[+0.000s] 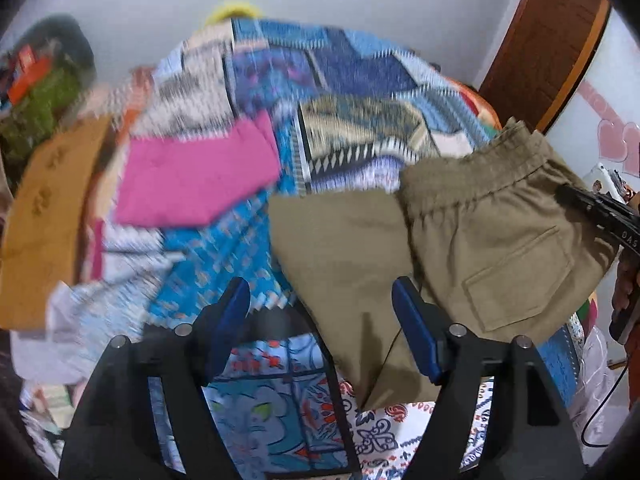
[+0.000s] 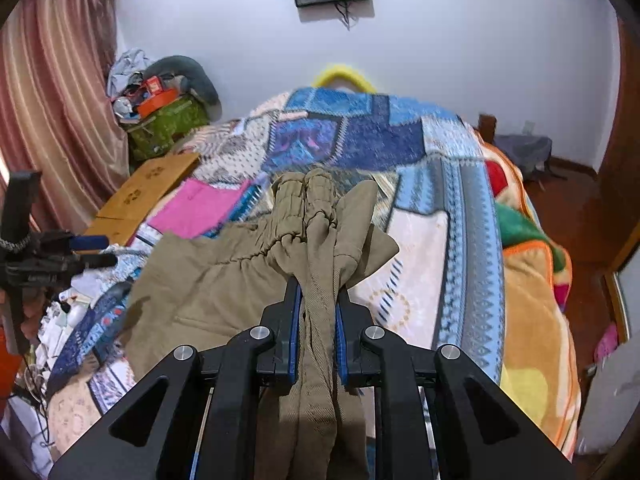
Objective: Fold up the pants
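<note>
The khaki pants (image 1: 472, 240) lie on the patchwork bedspread (image 1: 280, 80), with the elastic waistband and a back pocket lifted at the right. My left gripper (image 1: 320, 304) is open and empty, its blue pads just above the lower edge of the pants. My right gripper (image 2: 317, 300) is shut on the bunched waistband end of the pants (image 2: 316, 240) and holds it above the bed; it shows at the right edge of the left wrist view (image 1: 596, 208). The left gripper shows at the left of the right wrist view (image 2: 80, 252).
A folded pink cloth (image 1: 196, 184) and a brown cardboard box (image 1: 44, 220) lie on the bed's left side. A green bag with clutter (image 2: 168, 120) stands by the curtain (image 2: 52, 100). A wooden door (image 1: 548, 40) is at the right. An orange blanket (image 2: 532, 320) hangs over the bed's right edge.
</note>
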Motion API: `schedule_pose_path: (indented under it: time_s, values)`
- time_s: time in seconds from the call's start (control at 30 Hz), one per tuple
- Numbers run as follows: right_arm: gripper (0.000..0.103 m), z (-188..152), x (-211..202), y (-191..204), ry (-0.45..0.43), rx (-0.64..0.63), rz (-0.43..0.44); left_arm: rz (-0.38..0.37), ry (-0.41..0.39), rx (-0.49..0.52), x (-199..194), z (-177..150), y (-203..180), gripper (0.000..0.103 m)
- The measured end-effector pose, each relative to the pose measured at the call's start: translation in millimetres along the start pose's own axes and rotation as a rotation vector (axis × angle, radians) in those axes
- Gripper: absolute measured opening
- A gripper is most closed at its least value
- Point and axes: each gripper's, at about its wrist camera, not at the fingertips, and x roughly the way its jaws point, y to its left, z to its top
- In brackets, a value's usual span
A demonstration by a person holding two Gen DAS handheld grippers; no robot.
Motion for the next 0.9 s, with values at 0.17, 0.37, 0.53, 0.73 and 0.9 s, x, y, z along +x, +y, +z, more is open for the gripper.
schedule_pose_path:
  time_s: [0.17, 0.37, 0.53, 0.73, 0.9]
  values:
    - [0.013, -12.3, 5.8, -9.7, 0.043, 0.011, -0.008, -0.090, 0.111, -0.099, 47.8, -3.1, 5.3, 0.073]
    - [0.013, -19.6, 7.7, -14.4, 0.051, 0.021, 0.001, -0.126, 0.105, -0.061, 63.0, 1.4, -9.3, 0.041]
    - [0.013, -22.8, 8.6, -15.9, 0.048, 0.031, 0.009, -0.039, 0.030, -0.046, 45.2, 10.6, -19.9, 0.008]
    - [0.013, -10.6, 1.8, -0.2, 0.008, -0.003, 0.015, 0.058, -0.065, 0.005, 5.3, 25.8, -27.5, 0.006]
    - [0.013, 18.1, -1.2, 21.7, -0.054, -0.042, 0.028, 0.119, -0.141, -0.006, -30.0, 51.2, -3.6, 0.006]
